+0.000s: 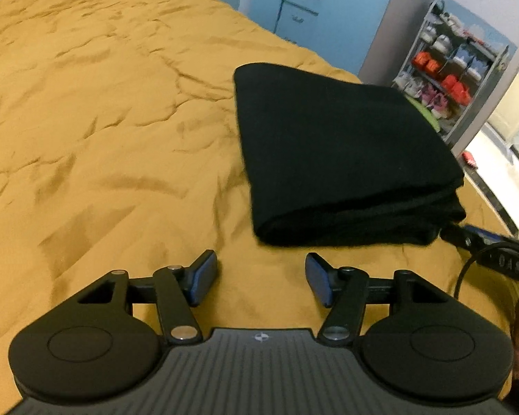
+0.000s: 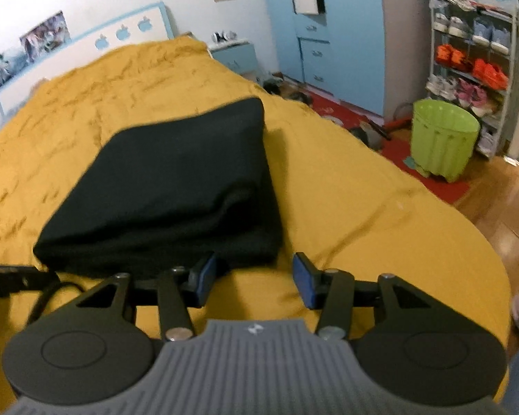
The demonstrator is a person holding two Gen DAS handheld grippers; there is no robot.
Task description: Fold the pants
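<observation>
The black pants (image 1: 339, 159) lie folded into a thick rectangular stack on the mustard-yellow bedspread (image 1: 103, 131). In the left wrist view my left gripper (image 1: 261, 280) is open and empty, just in front of the stack's near left corner. The right gripper's tip shows at the stack's near right corner. In the right wrist view the pants (image 2: 176, 186) lie ahead and to the left. My right gripper (image 2: 252, 278) is open and empty, its left finger touching or just short of the stack's near edge.
The bed's right edge (image 2: 467, 214) drops to a wooden floor with a red rug. A green bin (image 2: 443, 138) and a shoe rack (image 2: 474, 58) stand there. Blue cabinets (image 2: 328, 34) line the far wall. A black cable (image 2: 48, 297) lies by the left gripper.
</observation>
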